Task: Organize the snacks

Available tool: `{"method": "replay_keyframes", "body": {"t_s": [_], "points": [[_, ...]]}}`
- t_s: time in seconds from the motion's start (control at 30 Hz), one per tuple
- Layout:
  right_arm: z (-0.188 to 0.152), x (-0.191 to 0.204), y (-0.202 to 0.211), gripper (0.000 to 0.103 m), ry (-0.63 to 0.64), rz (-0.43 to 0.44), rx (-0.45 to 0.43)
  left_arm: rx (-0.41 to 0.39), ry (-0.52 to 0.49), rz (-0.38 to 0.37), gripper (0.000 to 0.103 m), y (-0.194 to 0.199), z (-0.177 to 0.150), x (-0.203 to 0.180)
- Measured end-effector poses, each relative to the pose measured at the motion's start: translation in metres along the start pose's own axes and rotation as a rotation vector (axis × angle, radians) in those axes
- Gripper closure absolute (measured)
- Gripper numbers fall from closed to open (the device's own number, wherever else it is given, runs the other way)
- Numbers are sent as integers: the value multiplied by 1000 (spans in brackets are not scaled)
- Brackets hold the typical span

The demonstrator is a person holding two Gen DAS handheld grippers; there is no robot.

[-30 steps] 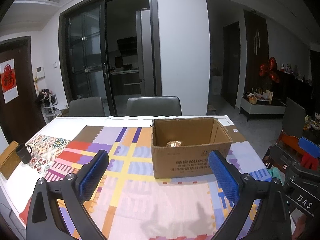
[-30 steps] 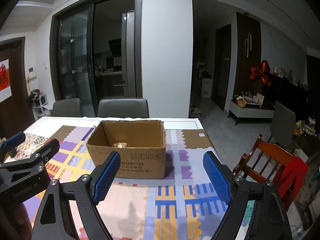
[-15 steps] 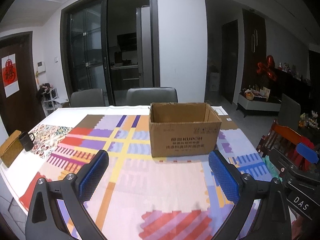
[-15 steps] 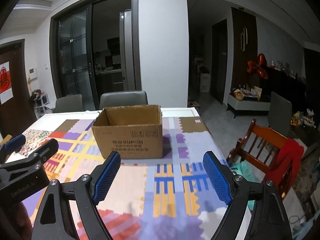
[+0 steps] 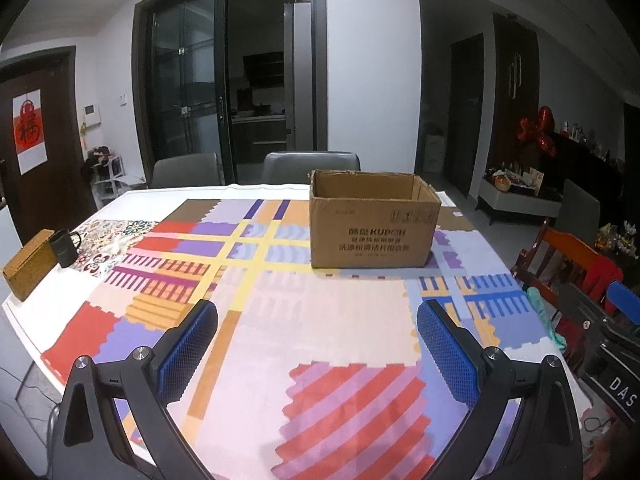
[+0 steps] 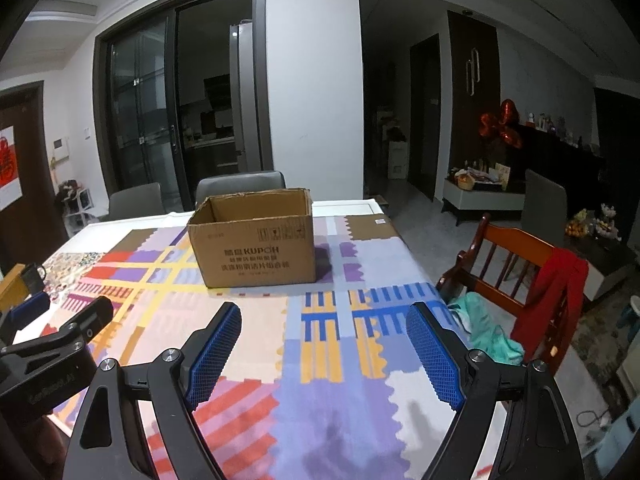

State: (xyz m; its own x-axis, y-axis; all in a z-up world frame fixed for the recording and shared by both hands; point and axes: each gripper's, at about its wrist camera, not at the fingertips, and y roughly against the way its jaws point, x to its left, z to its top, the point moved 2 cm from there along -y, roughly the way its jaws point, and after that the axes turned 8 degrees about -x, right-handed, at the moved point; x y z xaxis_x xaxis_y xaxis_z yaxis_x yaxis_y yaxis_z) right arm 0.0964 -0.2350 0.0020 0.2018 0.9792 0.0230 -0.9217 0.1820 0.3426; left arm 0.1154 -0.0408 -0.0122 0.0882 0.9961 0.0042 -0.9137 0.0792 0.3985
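Only left view shows mug (image 5: 63, 247).

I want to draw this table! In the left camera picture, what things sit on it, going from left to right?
Brown basket → black mug → cardboard box.

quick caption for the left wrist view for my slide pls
Left gripper, jaws open and empty, over a patchwork tablecloth, facing an open cardboard box.
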Motion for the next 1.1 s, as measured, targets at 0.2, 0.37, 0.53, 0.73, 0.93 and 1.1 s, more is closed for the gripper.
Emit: {"method": "replay_keyframes", "body": {"t_s": [0.2,0.37,0.53,0.73,0.93,1.1], "points": [[-12,1,20,18,5,-8,-19,-18,15,1,1,18,-11,5],[-18,0,31,18,-1,-7,-23,-18,23,-4,1,27,-18,8],[-18,-1,39,18,-9,-11,-40,-35,35,-7,1,34,-18,11],[-17,-1,45,18,-14,-9,-51,-40,35,-16,1,37,-18,10],[-17,-1,46,18,-15,-8,-57,-39,35,-18,1,37,-18,10],[-17,0,47,18,-16,-8,-57,-38,35,-19,1,38,-19,10]]}}
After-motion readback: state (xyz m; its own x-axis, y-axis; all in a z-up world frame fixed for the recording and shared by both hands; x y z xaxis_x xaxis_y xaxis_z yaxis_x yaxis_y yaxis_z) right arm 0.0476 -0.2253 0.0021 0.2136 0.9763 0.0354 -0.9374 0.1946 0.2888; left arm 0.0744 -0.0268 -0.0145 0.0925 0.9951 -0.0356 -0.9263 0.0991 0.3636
